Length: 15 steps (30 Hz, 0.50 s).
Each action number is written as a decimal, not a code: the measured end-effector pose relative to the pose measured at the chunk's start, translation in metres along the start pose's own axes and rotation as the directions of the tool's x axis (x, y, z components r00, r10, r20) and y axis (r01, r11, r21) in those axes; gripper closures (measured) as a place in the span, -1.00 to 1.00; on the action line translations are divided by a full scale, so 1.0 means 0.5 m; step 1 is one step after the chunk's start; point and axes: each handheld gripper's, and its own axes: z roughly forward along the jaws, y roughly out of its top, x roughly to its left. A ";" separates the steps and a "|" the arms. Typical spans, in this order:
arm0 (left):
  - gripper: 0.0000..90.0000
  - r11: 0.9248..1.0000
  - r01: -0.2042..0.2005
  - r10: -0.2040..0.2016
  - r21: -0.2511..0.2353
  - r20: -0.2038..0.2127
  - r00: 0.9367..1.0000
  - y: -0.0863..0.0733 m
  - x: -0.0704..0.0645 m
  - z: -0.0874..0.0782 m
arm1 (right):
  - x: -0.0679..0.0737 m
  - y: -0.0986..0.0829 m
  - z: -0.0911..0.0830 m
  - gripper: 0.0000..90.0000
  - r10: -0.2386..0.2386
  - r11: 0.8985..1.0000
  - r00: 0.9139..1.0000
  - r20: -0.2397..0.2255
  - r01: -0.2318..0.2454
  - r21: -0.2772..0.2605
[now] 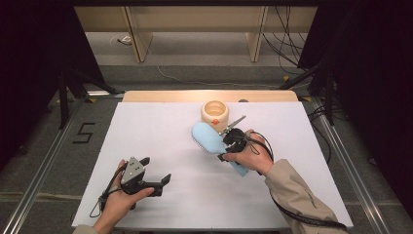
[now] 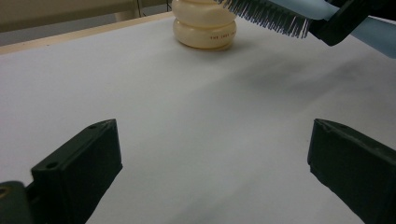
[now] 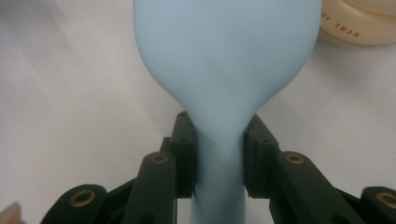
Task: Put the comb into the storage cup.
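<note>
The right gripper [image 3: 219, 158] pinches the blue brush [image 3: 219, 56] by its thin neck, up off the table. The left gripper [image 2: 210, 172] is spread wide and holds nothing. The brush might bump the cream pot [image 1: 215, 114] nearby and tip it if it swings that way.

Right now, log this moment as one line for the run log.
right gripper: shut on blue hairbrush neck, bristles down, lifted | left gripper: open, nothing held | cream holder: upright beyond brush

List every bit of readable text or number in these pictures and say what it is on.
"5": black mark on the floor left of the table.
"...DY SWAN": red print on the cream holder, start cut off.
"THE LOST...": tiny red print on the holder's base in the left gripper view, too blurred to be sure.
</note>
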 end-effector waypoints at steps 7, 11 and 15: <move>-0.95 1.000 0.004 -0.004 -0.004 0.001 1.000 0.000 0.000 0.000 | 0.003 0.002 -0.003 0.56 0.021 0.999 1.000 -0.002 -0.021 -0.049; -0.95 1.000 0.005 -0.005 -0.002 0.001 1.000 0.000 0.000 0.000 | 0.004 0.002 -0.003 0.56 0.024 0.997 1.000 -0.003 -0.025 -0.068; -0.94 1.000 0.008 -0.007 -0.001 0.001 1.000 -0.001 -0.001 0.001 | 0.004 0.002 -0.003 0.56 0.023 0.996 1.000 -0.011 -0.024 -0.083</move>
